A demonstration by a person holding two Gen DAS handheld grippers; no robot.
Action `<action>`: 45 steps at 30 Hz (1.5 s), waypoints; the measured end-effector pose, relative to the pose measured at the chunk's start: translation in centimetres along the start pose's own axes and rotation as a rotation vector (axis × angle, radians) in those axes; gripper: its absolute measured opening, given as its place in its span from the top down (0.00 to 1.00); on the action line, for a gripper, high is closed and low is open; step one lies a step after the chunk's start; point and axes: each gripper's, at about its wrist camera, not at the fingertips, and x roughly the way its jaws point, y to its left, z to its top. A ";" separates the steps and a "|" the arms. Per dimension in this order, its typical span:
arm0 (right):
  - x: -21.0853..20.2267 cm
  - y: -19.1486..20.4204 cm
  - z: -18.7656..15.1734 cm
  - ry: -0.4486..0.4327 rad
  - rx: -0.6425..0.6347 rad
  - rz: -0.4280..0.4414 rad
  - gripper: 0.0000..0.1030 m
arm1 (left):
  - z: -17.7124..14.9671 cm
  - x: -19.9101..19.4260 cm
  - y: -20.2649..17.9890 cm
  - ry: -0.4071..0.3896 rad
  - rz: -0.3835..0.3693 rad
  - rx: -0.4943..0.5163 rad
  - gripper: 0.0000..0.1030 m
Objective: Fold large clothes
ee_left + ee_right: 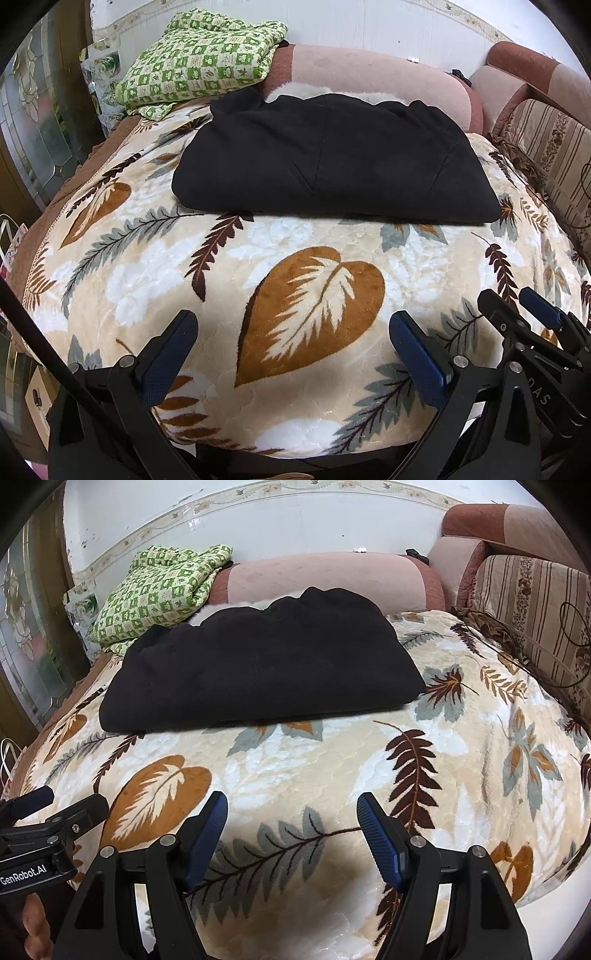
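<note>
A black garment [328, 158] lies folded into a thick rectangle on the leaf-patterned blanket [314, 295], toward the far side; it also shows in the right wrist view [258, 664]. A bit of white fleece lining [332, 91] peeks out at its back edge. My left gripper [291, 332] is open and empty, hovering over the blanket's near part, well short of the garment. My right gripper [291, 812] is open and empty too, also short of the garment. The right gripper shows in the left wrist view [517, 306] at the right; the left gripper shows in the right wrist view [55, 812] at the left.
A green checked quilt [199, 62] is piled at the back left. A pink sofa backrest [369, 74] runs behind the garment. A striped cushion [532, 602] stands at the right. A glass door [33, 122] is at the left.
</note>
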 end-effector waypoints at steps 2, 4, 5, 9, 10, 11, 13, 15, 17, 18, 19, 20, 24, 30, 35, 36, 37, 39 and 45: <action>0.0 0.1 0.0 0.004 0.005 0.000 0.25 | 0.0 -0.1 -0.1 -0.003 -0.006 0.000 0.00; 0.1 0.0 -0.1 0.010 0.009 0.002 0.25 | -0.1 -0.4 -0.2 -0.012 -0.013 0.007 0.00; 0.1 0.0 -0.1 0.013 0.012 0.003 0.25 | -0.1 -0.5 -0.3 -0.018 -0.014 0.013 0.00; 0.0 0.1 -0.2 0.014 0.014 0.003 0.25 | -0.2 -0.7 -0.5 -0.017 -0.022 0.021 0.00; 0.1 0.0 -0.1 0.014 0.013 0.003 0.25 | -0.2 -0.7 -0.5 -0.015 -0.023 0.021 0.00; 0.0 0.1 -0.2 0.012 0.012 0.002 0.25 | -0.2 -0.6 -0.5 -0.014 -0.023 0.020 0.00; -0.1 0.2 -0.2 0.010 0.010 0.002 0.24 | -0.2 -0.6 -0.4 -0.012 -0.024 0.017 0.00; -0.1 0.2 -0.2 0.008 0.007 0.001 0.22 | -0.2 -0.6 -0.3 -0.007 -0.028 0.011 0.00; -0.2 0.3 -0.2 0.009 0.004 0.001 0.22 | -0.2 -0.5 -0.2 -0.002 -0.028 0.006 0.00; -0.2 0.4 -0.2 0.010 0.003 0.001 0.22 | -0.3 -0.5 -0.2 -0.001 -0.028 0.004 0.00; -0.2 0.4 -0.2 0.010 0.002 0.001 0.22 | -0.3 -0.5 -0.1 0.001 -0.029 0.002 0.00; -0.3 0.5 -0.2 0.010 0.000 0.000 0.22 | -0.3 -0.5 0.0 0.002 -0.030 0.000 0.00; -0.3 0.8 -0.3 0.010 -0.010 -0.002 0.22 | -0.4 -0.5 0.3 0.004 -0.036 -0.006 0.00; -0.3 1.3 -0.4 0.017 -0.019 -0.007 0.22 | -0.6 -0.4 0.7 0.010 -0.034 -0.020 0.00; -0.4 1.6 -0.4 0.019 -0.026 -0.011 0.21 | -0.8 -0.2 1.1 0.022 -0.032 -0.031 0.00; -0.4 1.7 -0.4 0.019 -0.029 -0.012 0.21 | -0.8 -0.1 1.1 0.024 -0.031 -0.032 0.00; -0.5 1.8 -0.4 0.019 -0.032 -0.013 0.21 | -0.9 0.0 1.2 0.028 -0.030 -0.035 0.00; -0.5 2.0 -0.5 0.019 -0.038 -0.015 0.21 | -0.9 0.1 1.4 0.032 -0.031 -0.041 0.00; -0.2 2.0 -0.6 0.027 -0.037 -0.018 0.20 | -0.9 0.4 2.6 0.027 -0.009 -0.072 0.00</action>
